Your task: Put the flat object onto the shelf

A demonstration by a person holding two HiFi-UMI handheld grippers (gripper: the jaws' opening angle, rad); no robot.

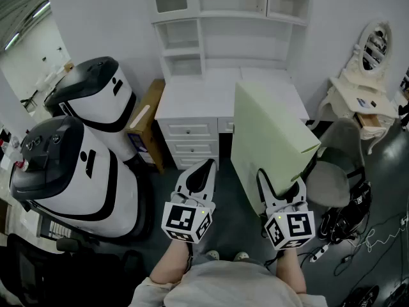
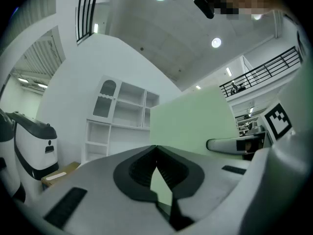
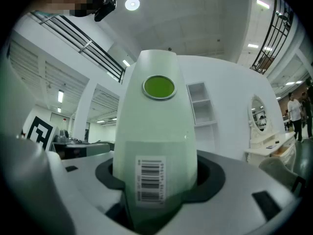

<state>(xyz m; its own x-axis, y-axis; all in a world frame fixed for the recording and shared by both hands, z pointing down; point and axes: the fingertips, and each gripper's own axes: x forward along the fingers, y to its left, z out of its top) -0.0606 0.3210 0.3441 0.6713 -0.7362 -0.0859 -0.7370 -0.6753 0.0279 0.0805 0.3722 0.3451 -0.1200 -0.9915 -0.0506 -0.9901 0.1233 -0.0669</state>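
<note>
The flat object [image 1: 268,133] is a pale green panel that stands upright on edge in front of the white desk [image 1: 204,94]. My right gripper [image 1: 280,183] is shut on its lower edge. In the right gripper view the flat object [image 3: 156,131] fills the space between the jaws and shows a barcode label and a green disc. My left gripper [image 1: 206,165] hangs to the left of the panel with its jaws shut on nothing; its tips [image 2: 156,148] meet. The white shelf unit [image 1: 220,18] rises above the desk, with the same shelf unit [image 2: 122,111] beyond the left jaws.
Two large white and black machines [image 1: 96,94] [image 1: 64,171] stand at the left, with a cardboard box [image 1: 146,117] beside the desk. A grey chair [image 1: 329,184] is right of the panel. At far right are a white vanity with an oval mirror [image 1: 367,75] and floor cables [image 1: 358,235].
</note>
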